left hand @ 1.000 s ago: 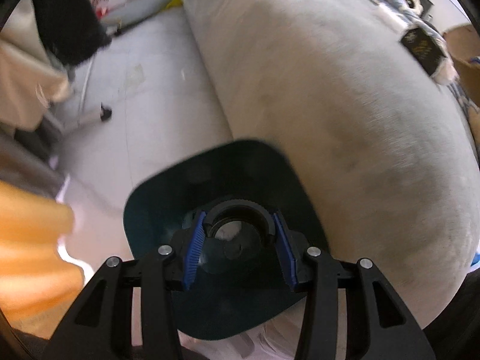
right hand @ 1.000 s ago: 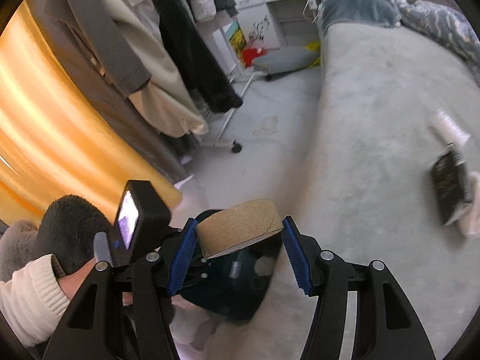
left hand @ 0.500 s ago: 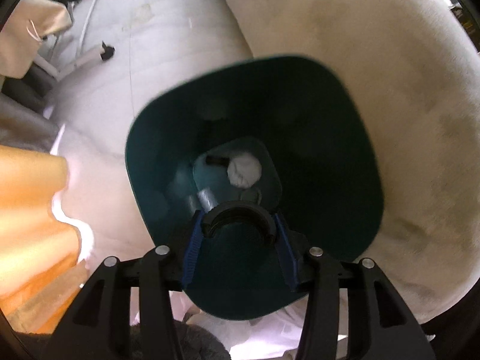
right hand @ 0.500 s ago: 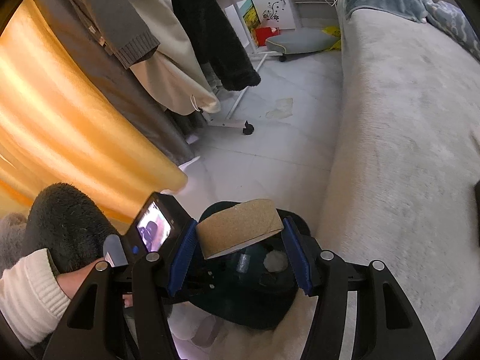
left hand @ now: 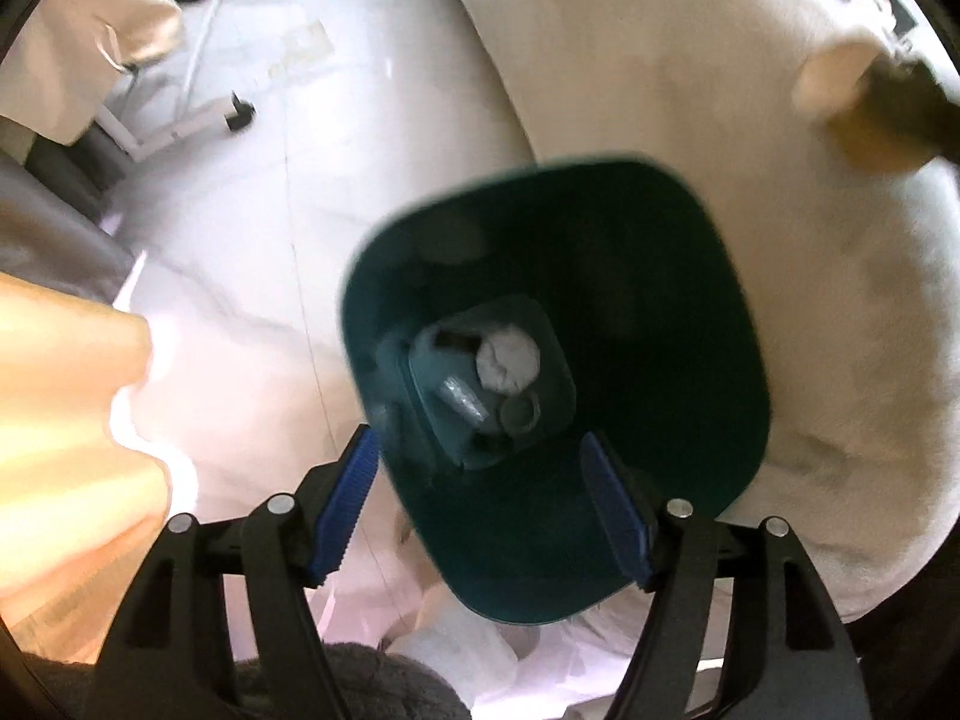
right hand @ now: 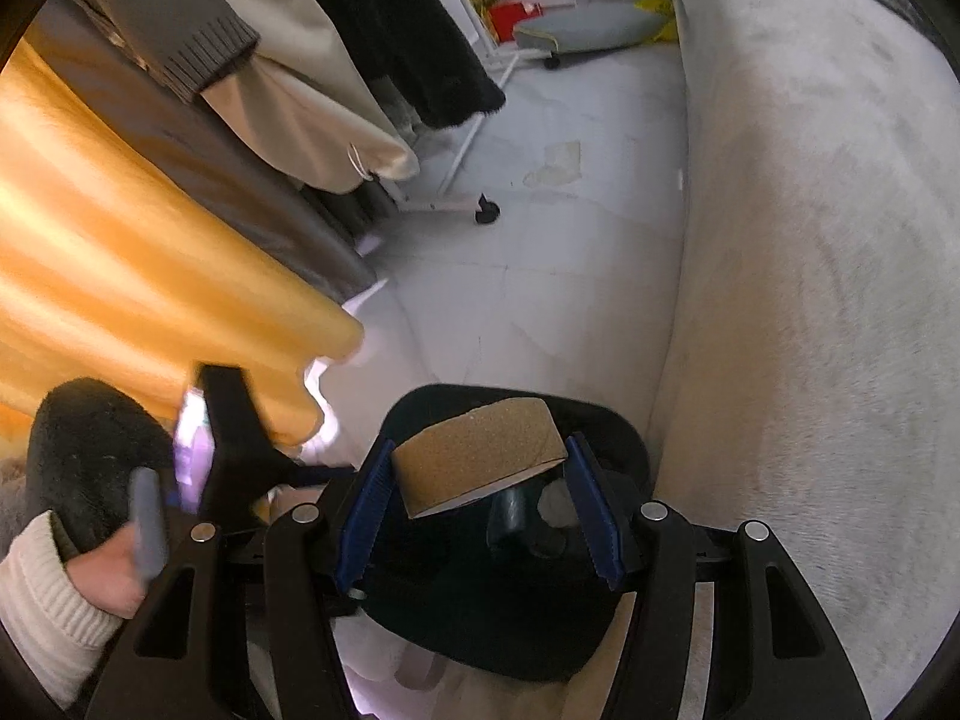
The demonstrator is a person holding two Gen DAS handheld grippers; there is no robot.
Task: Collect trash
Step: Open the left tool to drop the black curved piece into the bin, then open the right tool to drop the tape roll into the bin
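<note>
Cardboard roll [right hand: 480, 457] sits clamped in the right tongs [right hand: 477, 501], hanging right over the dark green bin [left hand: 648, 276]; left tongs [left hand: 486, 510] spread wide, gripping nothing, crumpled tissue [left hand: 509, 360] down inside.

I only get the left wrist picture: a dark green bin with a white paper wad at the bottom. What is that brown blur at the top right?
Observer: The right wrist view shows it sharply. It is a brown cardboard ring, clamped in the right gripper.
Operator: Is it anywhere near the bin?
Observer: From that camera the ring overlaps the mouth of the dark green plastic bin, so it looks to be held above it.
Operator: And who carries my camera?
Observer: A hand in a cream knitted sleeve holds the left gripper by its handle.
</note>
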